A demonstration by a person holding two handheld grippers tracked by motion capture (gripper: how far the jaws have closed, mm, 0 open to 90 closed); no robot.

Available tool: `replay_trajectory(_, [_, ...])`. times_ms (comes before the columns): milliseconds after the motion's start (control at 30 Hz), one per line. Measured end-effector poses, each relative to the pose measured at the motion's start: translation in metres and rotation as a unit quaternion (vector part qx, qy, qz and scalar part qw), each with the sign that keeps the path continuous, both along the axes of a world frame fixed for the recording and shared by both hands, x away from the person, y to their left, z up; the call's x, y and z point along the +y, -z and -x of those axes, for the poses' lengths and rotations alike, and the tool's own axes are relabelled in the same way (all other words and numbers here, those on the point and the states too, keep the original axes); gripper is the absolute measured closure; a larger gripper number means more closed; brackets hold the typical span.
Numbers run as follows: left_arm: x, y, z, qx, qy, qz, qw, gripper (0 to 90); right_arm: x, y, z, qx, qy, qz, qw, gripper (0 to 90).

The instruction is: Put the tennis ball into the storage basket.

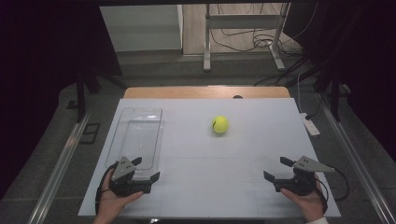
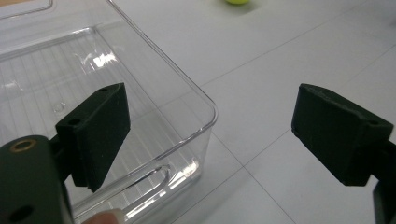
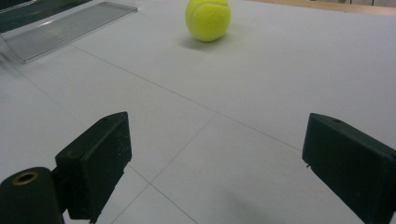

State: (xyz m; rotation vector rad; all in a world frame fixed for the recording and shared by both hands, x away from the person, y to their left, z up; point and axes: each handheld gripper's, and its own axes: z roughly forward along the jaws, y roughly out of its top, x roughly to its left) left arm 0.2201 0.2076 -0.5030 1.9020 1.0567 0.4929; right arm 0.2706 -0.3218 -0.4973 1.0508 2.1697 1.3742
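Both hand-held grippers, left (image 1: 145, 169) and right (image 1: 275, 169), rest wide apart, empty. The tennis ball (image 1: 220, 124) sits mid-surface (image 1: 243, 186), beside the clear tray (image 1: 140, 135); likely light, fuzzy, springy; grip across its middle.

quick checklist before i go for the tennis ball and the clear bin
1. Right gripper open enough to take the ball: ok, jaws stand wide apart.
2. Tennis ball free to grasp: ok, it sits alone on the white table, nothing touching it.
3. Path from right gripper to ball: ok, bare table between them in the right gripper view.
4. Clear bin ready to receive: ok, upright and empty.
5. Left gripper out of the way: not ok, it hangs open at the bin's near right corner, one jaw over the bin.
6. Ball steady: cannot tell from one moment.
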Motion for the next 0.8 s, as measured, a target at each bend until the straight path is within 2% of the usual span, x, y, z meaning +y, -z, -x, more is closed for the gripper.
replay_trajectory(300, [-0.002,-0.004,-0.003,0.009,0.003,-0.003,1.0000,12.9,-0.001,0.000,-0.001,0.001,-0.002,-0.001,1.0000,8.6])
replay_trajectory(633, [-0.004,-0.014,-0.008,0.030,0.010,0.000,0.9995,12.5,-0.002,0.001,-0.001,0.001,-0.002,-0.005,1.0000,8.6])
replay_trajectory(800, [-0.005,-0.018,-0.010,0.034,0.013,0.000,0.9993,12.4,-0.002,0.001,-0.001,0.004,-0.001,-0.005,1.0000,8.7])
